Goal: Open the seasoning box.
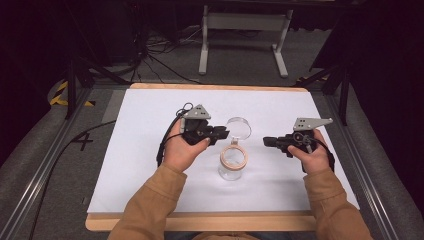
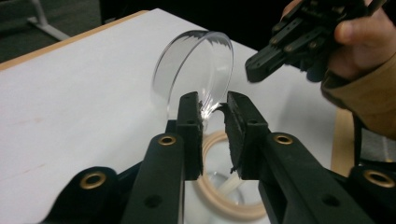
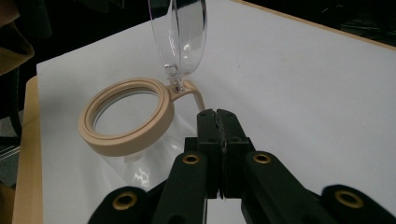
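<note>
Jar (image 1: 231,169) with the tan ring around its mouth is sitting upright on the white surface (image 1: 135,165), pretty much in the middle, and its clear round lid (image 1: 239,128) is flipped open and standing up on edge on the far side of the mouth, hanging on by a little tan hinge strap (image 3: 194,91). Left gripper (image 1: 223,134) is right up against it: in the left gripper view (image 2: 212,114) the lid's lower edge sits in the gap between the two fingertips, and the fingers (image 2: 189,133) are parted a bit with daylight on both sides of the plastic, so they're loose around it, not pinching it. The jar's tan rim (image 2: 219,186) shows just below and past those fingers. Right gripper (image 1: 266,141) is off to the other side of the jar, near it but not touching, with its fingers pointing at it. In the right gripper view (image 3: 216,113) its fingers (image 3: 206,130) are pressed flat together with nothing between them, and the hinge strap sits just ahead of the tips, with the jar mouth off to their left. Person's got tan sleeves (image 1: 150,200), with both forearms coming in from the near edge.
</note>
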The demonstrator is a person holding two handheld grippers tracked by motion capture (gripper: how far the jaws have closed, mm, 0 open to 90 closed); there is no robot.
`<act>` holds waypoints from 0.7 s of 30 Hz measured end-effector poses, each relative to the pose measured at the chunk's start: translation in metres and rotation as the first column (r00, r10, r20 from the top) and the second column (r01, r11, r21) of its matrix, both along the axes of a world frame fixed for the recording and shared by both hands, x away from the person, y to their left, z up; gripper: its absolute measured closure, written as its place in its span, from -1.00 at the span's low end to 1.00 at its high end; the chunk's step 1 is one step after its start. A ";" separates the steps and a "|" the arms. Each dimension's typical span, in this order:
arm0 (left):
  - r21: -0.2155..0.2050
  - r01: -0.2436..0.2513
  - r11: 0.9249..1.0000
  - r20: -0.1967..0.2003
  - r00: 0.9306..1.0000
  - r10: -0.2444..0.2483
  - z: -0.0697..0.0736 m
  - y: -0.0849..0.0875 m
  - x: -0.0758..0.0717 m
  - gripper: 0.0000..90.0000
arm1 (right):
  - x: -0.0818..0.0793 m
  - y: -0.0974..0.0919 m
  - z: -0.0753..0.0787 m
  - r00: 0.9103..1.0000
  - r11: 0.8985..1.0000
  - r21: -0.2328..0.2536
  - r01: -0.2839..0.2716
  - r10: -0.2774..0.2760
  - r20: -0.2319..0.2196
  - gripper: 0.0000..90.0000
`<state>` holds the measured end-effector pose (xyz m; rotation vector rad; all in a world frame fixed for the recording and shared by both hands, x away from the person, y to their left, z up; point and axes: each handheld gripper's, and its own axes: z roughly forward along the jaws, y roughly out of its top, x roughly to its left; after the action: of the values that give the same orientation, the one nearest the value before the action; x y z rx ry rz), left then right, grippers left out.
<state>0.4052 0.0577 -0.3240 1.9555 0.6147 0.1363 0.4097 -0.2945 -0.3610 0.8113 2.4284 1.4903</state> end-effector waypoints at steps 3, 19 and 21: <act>0.024 -0.021 0.999 0.009 1.000 0.020 0.004 0.016 -0.011 0.59 | -0.005 -0.004 0.005 1.000 1.000 -0.016 0.025 -0.024 0.012 0.96; 0.151 -0.122 0.981 -0.010 0.992 0.125 -0.013 0.094 -0.028 0.25 | -0.010 -0.035 0.009 0.994 0.992 -0.053 0.110 -0.111 -0.004 0.81; 0.181 -0.135 0.974 -0.024 0.990 0.141 -0.017 0.102 -0.027 0.23 | -0.008 -0.040 0.006 0.991 0.988 -0.084 0.132 -0.134 -0.015 0.77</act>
<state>0.3785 0.1602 -0.3405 2.0915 0.7863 0.2497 0.4013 -0.3347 -0.3546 0.9556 2.3807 1.3311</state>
